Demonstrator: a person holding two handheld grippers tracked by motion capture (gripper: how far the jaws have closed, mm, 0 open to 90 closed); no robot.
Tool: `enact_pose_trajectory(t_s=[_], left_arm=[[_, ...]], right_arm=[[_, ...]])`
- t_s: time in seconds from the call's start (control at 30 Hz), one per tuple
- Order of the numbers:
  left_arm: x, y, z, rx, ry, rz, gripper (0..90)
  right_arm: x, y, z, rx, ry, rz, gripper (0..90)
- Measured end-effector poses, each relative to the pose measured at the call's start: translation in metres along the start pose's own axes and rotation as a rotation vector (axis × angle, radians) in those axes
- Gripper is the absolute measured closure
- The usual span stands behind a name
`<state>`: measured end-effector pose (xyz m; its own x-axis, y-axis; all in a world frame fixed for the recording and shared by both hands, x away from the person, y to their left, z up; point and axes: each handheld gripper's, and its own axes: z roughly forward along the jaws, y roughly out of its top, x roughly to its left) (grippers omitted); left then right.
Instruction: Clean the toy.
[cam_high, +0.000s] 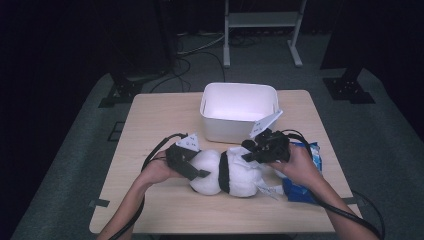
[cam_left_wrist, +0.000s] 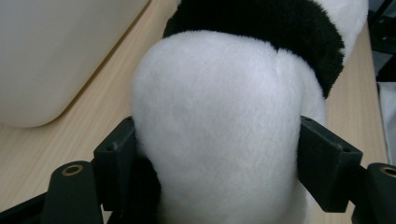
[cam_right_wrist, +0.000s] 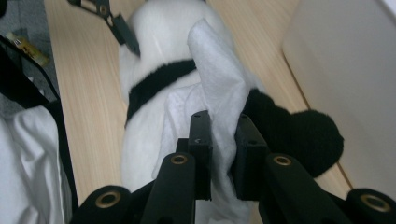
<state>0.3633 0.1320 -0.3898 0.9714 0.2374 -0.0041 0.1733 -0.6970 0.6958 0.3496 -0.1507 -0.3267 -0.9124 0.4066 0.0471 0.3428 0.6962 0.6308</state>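
A black-and-white plush panda (cam_high: 235, 176) lies on its side in the middle of the wooden table (cam_high: 160, 115). My left gripper (cam_high: 201, 173) comes in from the left, and its jaws press on both sides of the panda's rounded white end (cam_left_wrist: 215, 93). My right gripper (cam_high: 248, 156) sits over the panda's other end, shut on a thin white cloth (cam_right_wrist: 215, 70) that drapes over the panda's body (cam_right_wrist: 140, 130). A black furry limb (cam_right_wrist: 299, 135) lies just right of the right gripper (cam_right_wrist: 223, 126).
A white plastic bin (cam_high: 225, 127) stands open just behind the panda. A blue packet (cam_high: 305, 191) lies under the right hand near the table's right edge. Cables trail from both grippers towards the front edge.
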Motion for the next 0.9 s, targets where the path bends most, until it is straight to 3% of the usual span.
enact_pose_trajectory(t_s=[0.13, 0.3, 0.5, 0.9], left_arm=[[-0.005, -0.002, -0.001, -0.007, 0.015, 0.009, 23.6], [-0.007, -0.008, -0.001, -0.033, 0.005, -0.022, 22.3], [-0.008, -0.006, -0.003, -0.044, -0.035, -0.049, 16.6], [-0.002, -0.011, -0.007, -0.063, -0.091, -0.124, 6.7]], right_arm=[[-0.001, 0.014, 0.011, -0.008, 0.009, -0.026, 78.8], [-0.005, 0.02, 0.013, 0.004, 0.003, -0.02, 78.6], [-0.01, 0.004, 0.01, 0.012, 0.05, 0.029, 78.6], [-0.007, -0.022, 0.0, 0.008, 0.07, 0.052, 78.6]])
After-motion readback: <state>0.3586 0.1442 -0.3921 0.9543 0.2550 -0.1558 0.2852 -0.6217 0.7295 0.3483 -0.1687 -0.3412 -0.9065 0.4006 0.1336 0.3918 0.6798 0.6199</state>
